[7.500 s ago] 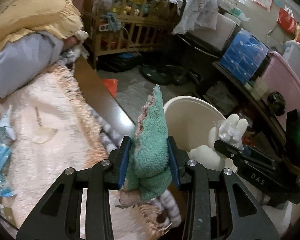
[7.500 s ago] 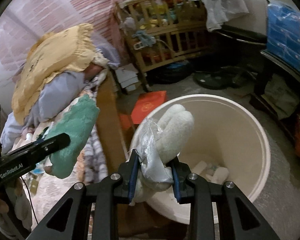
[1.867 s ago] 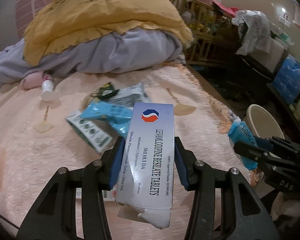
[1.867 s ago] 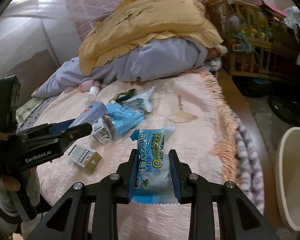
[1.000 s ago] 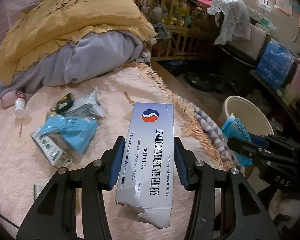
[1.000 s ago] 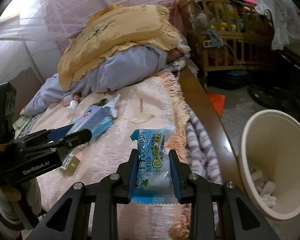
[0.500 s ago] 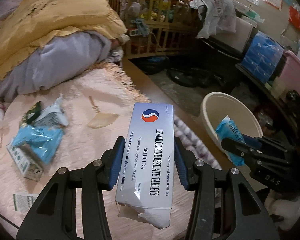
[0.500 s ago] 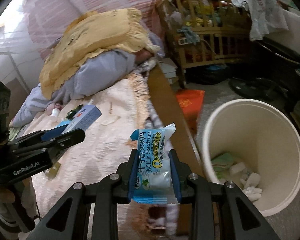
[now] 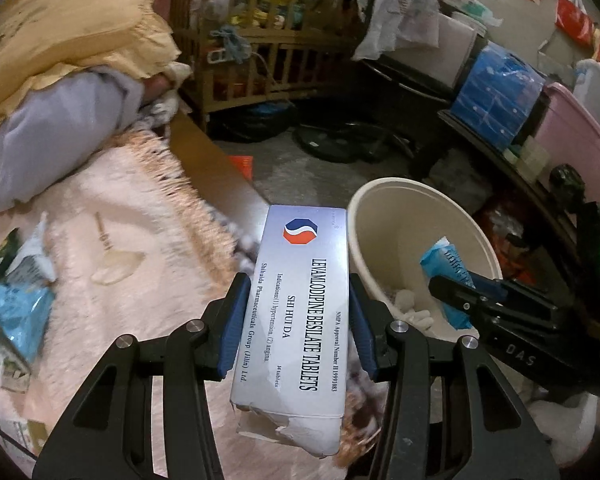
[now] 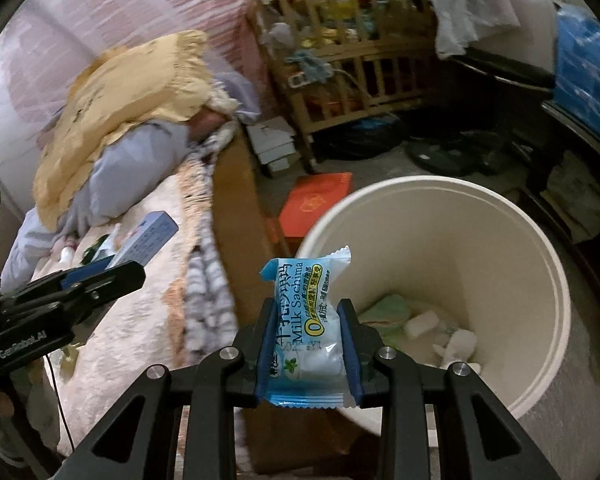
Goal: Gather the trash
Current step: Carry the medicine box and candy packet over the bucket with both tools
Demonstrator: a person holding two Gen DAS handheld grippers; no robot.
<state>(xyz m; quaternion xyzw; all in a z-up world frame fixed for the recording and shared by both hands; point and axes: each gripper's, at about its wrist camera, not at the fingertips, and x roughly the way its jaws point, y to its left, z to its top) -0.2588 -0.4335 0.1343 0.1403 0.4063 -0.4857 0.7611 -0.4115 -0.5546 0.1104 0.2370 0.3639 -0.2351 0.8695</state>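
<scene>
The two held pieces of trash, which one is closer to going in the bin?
The blue Milk Sachima wrapper in the right gripper, at the bin's rim; the tablet box is beside it.

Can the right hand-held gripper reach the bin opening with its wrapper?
Probably yes: the right hand-held gripper, shut on the Sachima wrapper, is beside the open bin; nothing blocks it.

The left wrist camera is looking forward from over the bed's [image 9: 132,208] side edge toward the cream bin [image 9: 380,216] and the crib [image 9: 260,40]. The right wrist camera is sitting nearer, peering down into that bin [image 10: 540,264]. Both are sharing bin, crib [image 10: 360,52] and bed edge [image 10: 148,312].
</scene>
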